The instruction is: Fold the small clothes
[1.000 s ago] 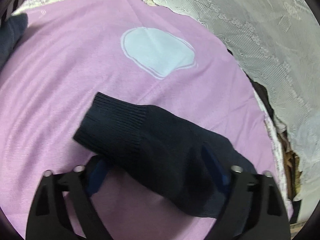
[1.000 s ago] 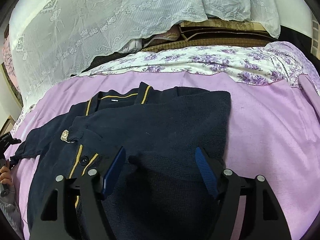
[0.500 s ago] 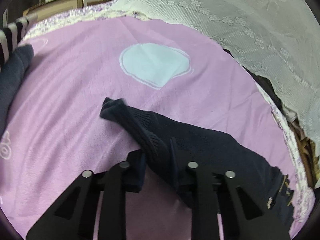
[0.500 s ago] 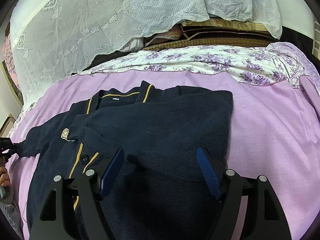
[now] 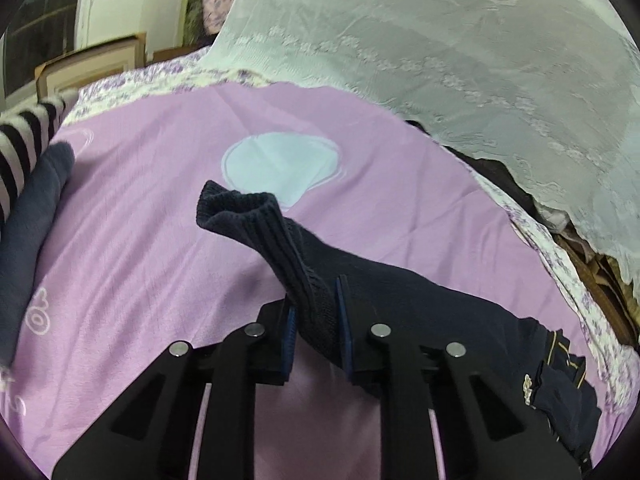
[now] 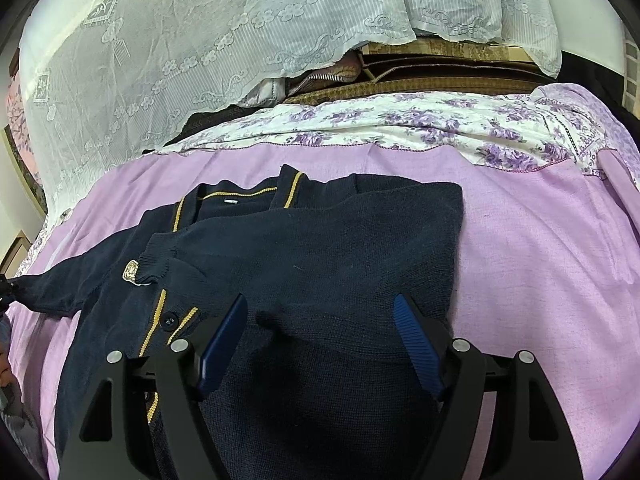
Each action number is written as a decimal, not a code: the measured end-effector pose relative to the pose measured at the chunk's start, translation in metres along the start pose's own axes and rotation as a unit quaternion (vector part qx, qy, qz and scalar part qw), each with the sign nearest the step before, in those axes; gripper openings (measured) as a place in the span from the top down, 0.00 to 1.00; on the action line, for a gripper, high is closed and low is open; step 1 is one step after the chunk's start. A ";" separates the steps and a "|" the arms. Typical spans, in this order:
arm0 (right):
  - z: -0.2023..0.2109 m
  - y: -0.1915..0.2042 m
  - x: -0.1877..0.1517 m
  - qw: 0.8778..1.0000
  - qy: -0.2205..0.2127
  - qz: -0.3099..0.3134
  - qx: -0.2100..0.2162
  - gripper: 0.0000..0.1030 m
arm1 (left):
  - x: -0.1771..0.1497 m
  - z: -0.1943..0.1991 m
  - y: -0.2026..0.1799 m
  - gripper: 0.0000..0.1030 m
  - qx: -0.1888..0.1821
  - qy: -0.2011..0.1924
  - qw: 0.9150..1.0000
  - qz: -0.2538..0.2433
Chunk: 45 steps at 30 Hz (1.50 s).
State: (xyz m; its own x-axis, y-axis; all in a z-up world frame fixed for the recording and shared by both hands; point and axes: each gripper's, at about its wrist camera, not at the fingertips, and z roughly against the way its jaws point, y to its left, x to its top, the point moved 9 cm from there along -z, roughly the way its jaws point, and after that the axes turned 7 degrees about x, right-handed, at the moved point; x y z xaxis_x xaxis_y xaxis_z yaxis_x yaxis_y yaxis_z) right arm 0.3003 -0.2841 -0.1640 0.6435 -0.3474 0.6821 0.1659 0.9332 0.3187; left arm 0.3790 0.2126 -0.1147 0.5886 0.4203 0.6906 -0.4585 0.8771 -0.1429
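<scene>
A small navy knit cardigan (image 6: 320, 256) with yellow trim and a chest crest lies on the purple bedsheet (image 6: 540, 264), its right side folded over. My left gripper (image 5: 314, 316) is shut on the cardigan's left sleeve (image 5: 280, 236) near the ribbed cuff and holds it lifted off the sheet. The cuff sticks up past the fingers. My right gripper (image 6: 320, 316) is open and empty, hovering over the cardigan's lower body with a fold of knit between its blue pads.
A white lace cloth (image 6: 200, 40) covers a pile behind the bed. A floral sheet edge (image 6: 440, 124) runs along the back. A grey and striped garment (image 5: 28, 184) lies at the left. A pale shell print (image 5: 280, 164) marks the sheet.
My left gripper closed on the sleeve and lifted it, pulling the cuff up off the sheet. My right gripper stayed open and barely moved.
</scene>
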 end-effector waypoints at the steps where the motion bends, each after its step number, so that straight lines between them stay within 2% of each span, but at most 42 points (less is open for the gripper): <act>1: 0.000 0.001 0.000 1.000 0.000 0.000 0.000 0.26 | 0.000 0.003 -0.002 0.84 -0.003 -0.002 1.000 -0.003; 9: -0.001 0.000 0.000 1.000 0.000 0.000 0.000 0.25 | 0.005 0.022 -0.013 0.84 -0.039 -0.012 0.999 -0.018; 12: -0.001 0.001 0.000 1.000 0.000 -0.001 0.002 0.24 | 0.001 0.010 -0.009 0.84 -0.036 0.011 0.999 -0.008; 18: -0.002 0.002 -0.001 1.000 0.003 0.000 0.007 0.22 | -0.014 -0.037 0.009 0.83 -0.045 0.087 0.994 0.044; 19: -0.002 0.003 -0.001 1.000 0.003 0.000 0.007 0.22 | -0.017 -0.043 0.015 0.80 -0.049 0.098 0.992 0.063; 23: -0.002 0.002 -0.001 1.000 0.003 -0.001 0.007 0.21 | -0.024 -0.051 0.029 0.49 -0.070 0.117 0.984 0.111; 26: -0.003 0.003 -0.002 1.000 0.005 0.000 0.008 0.20 | -0.028 -0.050 0.030 0.38 -0.068 0.118 0.984 0.114; 29: -0.003 0.004 -0.002 1.000 0.005 0.001 0.008 0.20 | -0.031 -0.049 0.024 0.34 -0.060 0.118 0.986 0.107; 31: -0.003 0.004 -0.002 1.000 0.006 0.002 0.008 0.19 | -0.032 -0.053 0.023 0.36 -0.046 0.121 0.987 0.099; 34: -0.004 0.004 -0.002 1.000 0.007 0.002 0.008 0.19 | -0.034 -0.063 0.029 0.65 -0.012 0.128 0.988 0.091; 38: -0.003 0.003 -0.002 1.000 0.006 0.002 0.008 0.19 | -0.031 -0.063 0.031 0.80 -0.015 0.122 0.988 0.088; 41: -0.003 0.003 -0.002 1.000 0.007 0.002 0.008 0.19 | -0.026 -0.051 0.025 0.82 -0.014 0.101 0.993 0.067; 45: -0.003 0.003 -0.002 1.000 0.006 0.002 0.008 0.19 | -0.013 -0.024 0.006 0.82 0.001 0.051 0.998 0.021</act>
State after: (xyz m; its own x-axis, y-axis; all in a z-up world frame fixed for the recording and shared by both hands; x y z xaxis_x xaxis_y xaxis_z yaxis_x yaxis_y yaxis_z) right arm 0.3019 -0.2798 -0.1666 0.6538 -0.3421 0.6749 0.1510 0.9330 0.3266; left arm 0.3843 0.2178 -0.1416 0.6333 0.4782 0.6084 -0.4859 0.8577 -0.1684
